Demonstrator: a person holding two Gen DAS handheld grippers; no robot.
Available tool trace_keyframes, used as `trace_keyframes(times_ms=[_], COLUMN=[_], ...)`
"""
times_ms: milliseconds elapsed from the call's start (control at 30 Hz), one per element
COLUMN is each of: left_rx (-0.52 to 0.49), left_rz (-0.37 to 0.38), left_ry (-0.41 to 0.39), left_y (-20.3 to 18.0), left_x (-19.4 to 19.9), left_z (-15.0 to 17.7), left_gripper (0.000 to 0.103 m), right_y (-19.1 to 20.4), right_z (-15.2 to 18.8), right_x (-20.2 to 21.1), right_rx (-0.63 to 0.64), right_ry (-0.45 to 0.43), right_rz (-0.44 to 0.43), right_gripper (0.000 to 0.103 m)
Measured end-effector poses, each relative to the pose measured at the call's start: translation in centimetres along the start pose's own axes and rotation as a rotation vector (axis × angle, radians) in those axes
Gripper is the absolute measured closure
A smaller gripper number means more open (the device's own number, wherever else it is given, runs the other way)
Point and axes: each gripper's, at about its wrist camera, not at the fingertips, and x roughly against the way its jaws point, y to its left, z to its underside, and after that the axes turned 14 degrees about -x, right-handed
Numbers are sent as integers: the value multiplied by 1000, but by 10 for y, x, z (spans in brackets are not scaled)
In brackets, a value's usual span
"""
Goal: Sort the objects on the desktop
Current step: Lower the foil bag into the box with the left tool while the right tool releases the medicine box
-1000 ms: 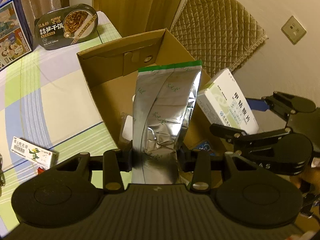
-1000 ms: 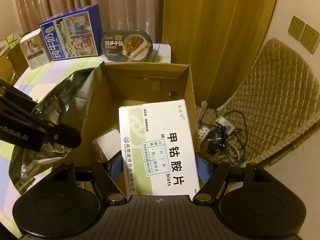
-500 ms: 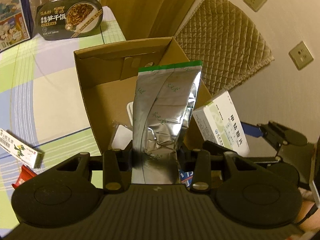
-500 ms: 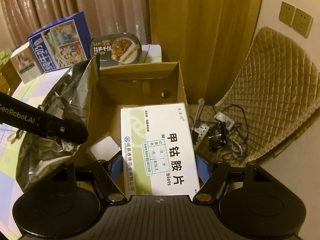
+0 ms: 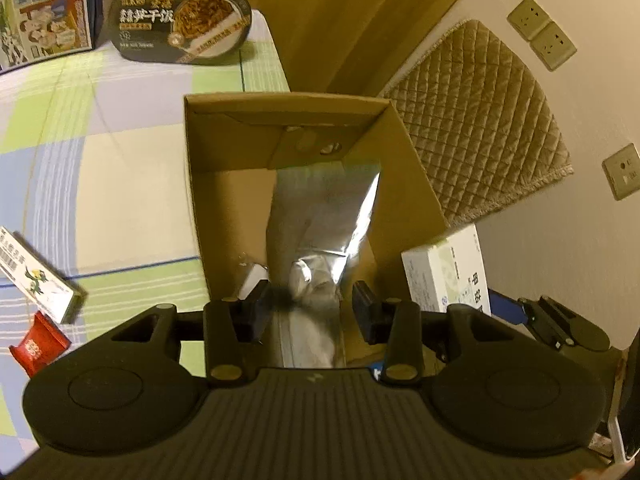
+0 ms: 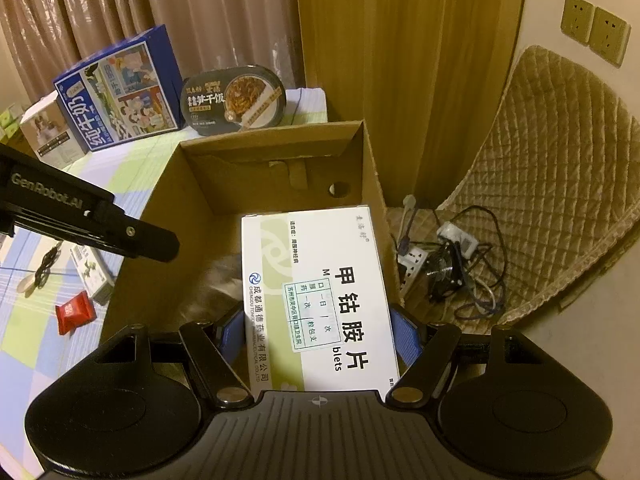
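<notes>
An open cardboard box (image 5: 280, 100) (image 6: 272, 136) stands at the edge of the checked tablecloth. A silver foil bag (image 5: 320, 220) (image 6: 224, 284) shows blurred, low inside the box. My left gripper (image 5: 312, 308) hovers over the box with its pads apart, a gap showing beside the bag, so it is open. In the right wrist view one of its fingers (image 6: 132, 236) reaches over the box's left wall with nothing in it. My right gripper (image 6: 320, 336) is shut on a white medicine box (image 6: 320, 280) (image 5: 452, 276), held above the box's right wall.
A dark noodle bowl (image 5: 180, 24) and a blue milk carton (image 6: 116, 92) stand behind the box. A small white packet (image 5: 36, 276) and a red sachet (image 5: 36, 344) lie left of it. Right of the table, a quilted chair (image 5: 480, 120) holds a power strip with cables (image 6: 440, 264).
The foil bag, held upright in the left jaws before, has dropped into the cardboard box. The left gripper moved and rolled over the box. The right gripper kept its hold on the medicine box.
</notes>
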Motion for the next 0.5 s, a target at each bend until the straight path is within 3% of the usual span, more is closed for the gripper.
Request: trace_keyframes(times_ms=[500], left_rx=[-57], left_rz=[-48], left_ry=[-11], left_y=[13], left_x=[18], left_z=[15], left_gripper=[64], right_y=[8], right_z=[2], right_x=[-5], right_rx=[-43], right_ry=[14], right_rz=[-48], right_gripper=[33])
